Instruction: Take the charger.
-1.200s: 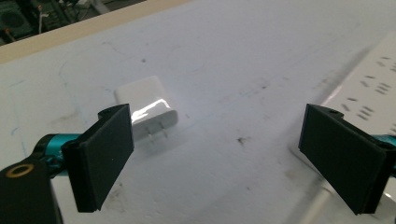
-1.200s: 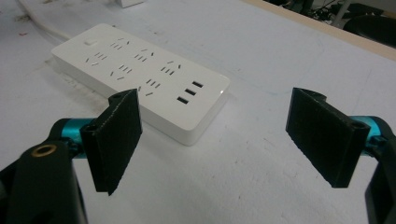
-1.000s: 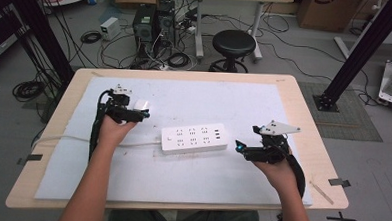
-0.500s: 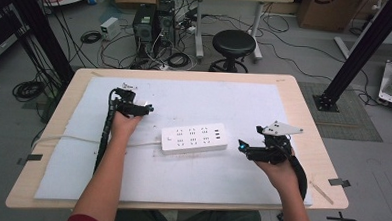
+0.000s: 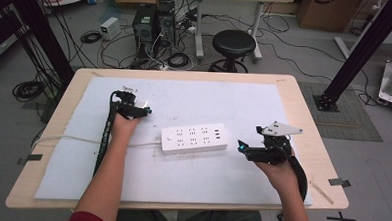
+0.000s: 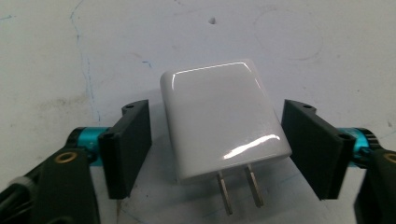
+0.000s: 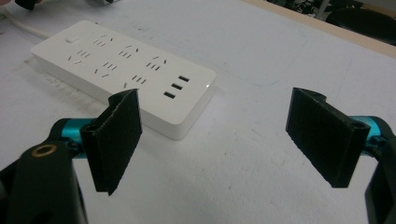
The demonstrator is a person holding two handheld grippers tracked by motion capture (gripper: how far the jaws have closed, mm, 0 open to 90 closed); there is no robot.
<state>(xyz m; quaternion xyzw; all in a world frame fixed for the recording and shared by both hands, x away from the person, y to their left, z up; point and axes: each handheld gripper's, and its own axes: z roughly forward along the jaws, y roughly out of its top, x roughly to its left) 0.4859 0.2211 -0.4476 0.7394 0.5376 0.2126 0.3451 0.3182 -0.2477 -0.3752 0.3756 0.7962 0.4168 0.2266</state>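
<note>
A white plug-in adapter (image 6: 222,116) lies flat on the white mat (image 5: 205,186), its two metal prongs (image 6: 238,189) pointing back at the camera. My left gripper (image 6: 217,140) straddles it. Its jaws have just been closing; a thin gap shows at the left pad (image 6: 128,149), and the right pad (image 6: 315,144) is at the adapter's edge. In the high view the left gripper (image 5: 143,109) is left of the white power strip (image 5: 195,138). My right gripper (image 5: 240,145) hovers just right of the strip, open with nothing between its pads (image 7: 219,121). The power strip (image 7: 121,70) lies ahead of it.
The strip's white cable (image 5: 67,139) runs left off the wooden table (image 5: 304,100). A black stool (image 5: 233,43), computer cases (image 5: 144,18) and loose cables stand on the floor beyond the far edge. A black frame post (image 5: 356,52) rises at the right.
My left gripper has sunk toward the mat and its jaws have narrowed around the adapter. The right gripper and the power strip have not moved.
</note>
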